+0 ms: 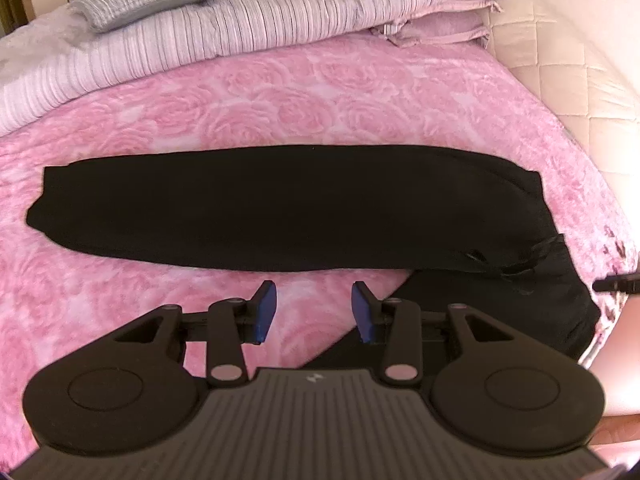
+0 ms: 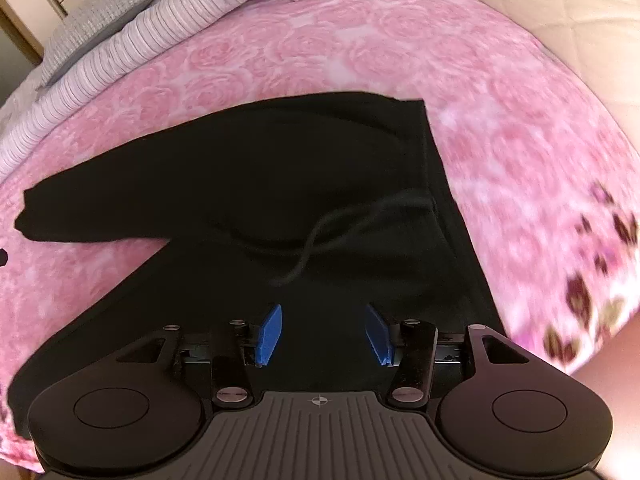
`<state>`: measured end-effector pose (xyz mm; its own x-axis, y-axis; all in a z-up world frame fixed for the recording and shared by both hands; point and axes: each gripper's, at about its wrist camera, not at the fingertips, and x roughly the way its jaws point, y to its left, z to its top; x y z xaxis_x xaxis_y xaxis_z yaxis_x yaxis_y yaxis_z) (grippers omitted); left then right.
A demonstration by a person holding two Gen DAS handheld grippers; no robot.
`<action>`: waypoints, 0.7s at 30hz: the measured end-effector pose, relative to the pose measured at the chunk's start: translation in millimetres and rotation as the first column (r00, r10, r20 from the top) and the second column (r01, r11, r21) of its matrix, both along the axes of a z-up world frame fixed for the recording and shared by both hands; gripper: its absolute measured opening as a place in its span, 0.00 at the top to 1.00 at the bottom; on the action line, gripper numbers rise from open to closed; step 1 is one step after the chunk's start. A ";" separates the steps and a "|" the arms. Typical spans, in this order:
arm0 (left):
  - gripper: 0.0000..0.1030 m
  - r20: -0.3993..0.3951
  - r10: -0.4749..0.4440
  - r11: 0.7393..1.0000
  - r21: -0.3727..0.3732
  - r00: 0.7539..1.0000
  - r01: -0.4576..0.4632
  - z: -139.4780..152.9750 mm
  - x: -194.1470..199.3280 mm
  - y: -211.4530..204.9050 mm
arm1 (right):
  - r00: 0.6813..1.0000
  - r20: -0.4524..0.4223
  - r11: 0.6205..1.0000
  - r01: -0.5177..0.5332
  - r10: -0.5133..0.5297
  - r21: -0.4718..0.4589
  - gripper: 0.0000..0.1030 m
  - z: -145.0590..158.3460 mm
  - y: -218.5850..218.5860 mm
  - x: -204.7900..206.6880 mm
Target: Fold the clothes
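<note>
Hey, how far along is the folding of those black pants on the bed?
Barely started, by the look of it. The black pants lie on the pink bedspread with one leg stretched out long and the drawstring loose near the waist; the other leg runs off toward the near edge. Nothing is in hand: the left gripper and right gripper are both open and empty. The folding itself is left.
</note>
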<state>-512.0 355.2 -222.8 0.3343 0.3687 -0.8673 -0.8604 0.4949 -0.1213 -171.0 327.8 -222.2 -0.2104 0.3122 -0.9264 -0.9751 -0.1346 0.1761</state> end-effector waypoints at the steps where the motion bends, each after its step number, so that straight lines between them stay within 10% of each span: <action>1: 0.64 -0.001 -0.006 1.000 -0.005 1.000 0.006 -6.7 0.0 7.6 | 1.000 0.009 1.000 -0.010 0.010 0.006 0.50 -4.4 8.1 -6.9; 21: 0.64 -0.075 -0.227 0.968 0.088 0.971 0.233 -105.1 74.9 153.9 | 0.924 0.167 0.929 -0.361 0.344 0.084 0.50 -89.7 156.4 -99.6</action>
<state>-437.1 509.1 -328.0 0.3653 0.3702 -0.8541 -0.7262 0.6873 -0.0127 -270.6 484.2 -312.0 -0.1906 0.3450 -0.9190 -0.8745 -0.4850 -0.0007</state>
